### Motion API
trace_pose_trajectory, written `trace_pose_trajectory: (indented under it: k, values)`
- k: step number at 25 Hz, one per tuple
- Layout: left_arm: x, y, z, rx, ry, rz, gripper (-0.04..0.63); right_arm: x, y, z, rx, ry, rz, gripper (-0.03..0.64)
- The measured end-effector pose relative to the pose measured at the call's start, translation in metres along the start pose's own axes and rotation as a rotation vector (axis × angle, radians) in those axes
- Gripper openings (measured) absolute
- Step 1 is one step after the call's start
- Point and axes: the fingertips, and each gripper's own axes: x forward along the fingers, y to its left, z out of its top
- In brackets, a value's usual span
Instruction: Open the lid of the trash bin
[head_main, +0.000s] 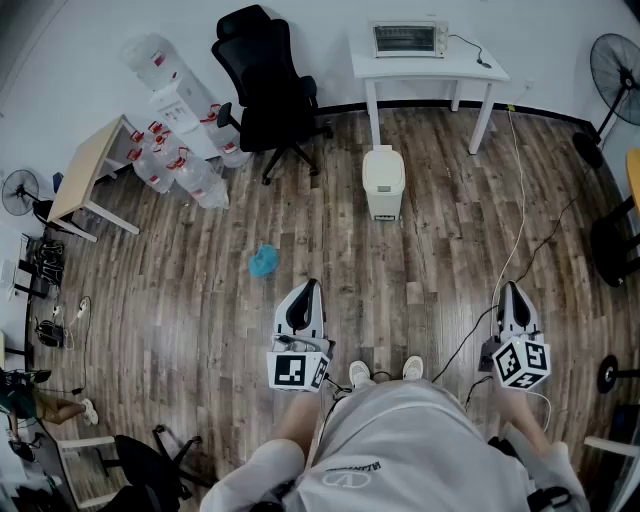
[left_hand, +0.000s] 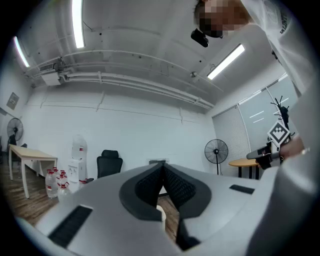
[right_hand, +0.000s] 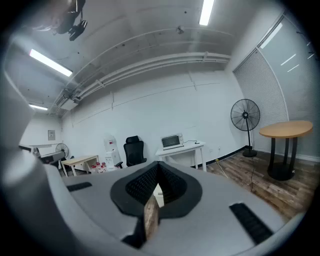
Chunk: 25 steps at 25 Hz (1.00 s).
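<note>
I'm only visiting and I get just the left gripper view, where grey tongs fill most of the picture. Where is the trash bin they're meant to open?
Observer: The head view shows the cream trash bin standing on the wood floor straight ahead of the person, just in front of a white table.
Visitor: Is its lid up?
Observer: No, the lid lies shut. The left tongs and the right tongs are both well short of it.
Visitor: Is the other hand carrying anything?
Observer: No. The right gripper view shows the jaws of the right tongs together with nothing between them.
</note>
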Motion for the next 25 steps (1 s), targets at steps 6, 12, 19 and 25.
trace_pose_trajectory:
  k: [6,12,19,25]
  values:
    - [0.001,0.005,0.0,-0.001,0.001,0.003,-0.003,0.004,0.004,0.002,-0.003,-0.004,0.002,0.015]
    - [0.006,0.002,-0.003,-0.001,0.001,0.0,-0.003,0.007,0.001,-0.001,-0.006,0.004,0.005,0.015]
    - [0.018,-0.002,0.001,0.007,0.018,0.009,-0.003,0.016,-0.005,0.004,0.023,0.005,0.02,0.017]
    - [0.036,-0.025,-0.003,0.011,0.02,0.051,-0.003,0.025,-0.044,0.005,0.03,0.018,0.036,0.017]
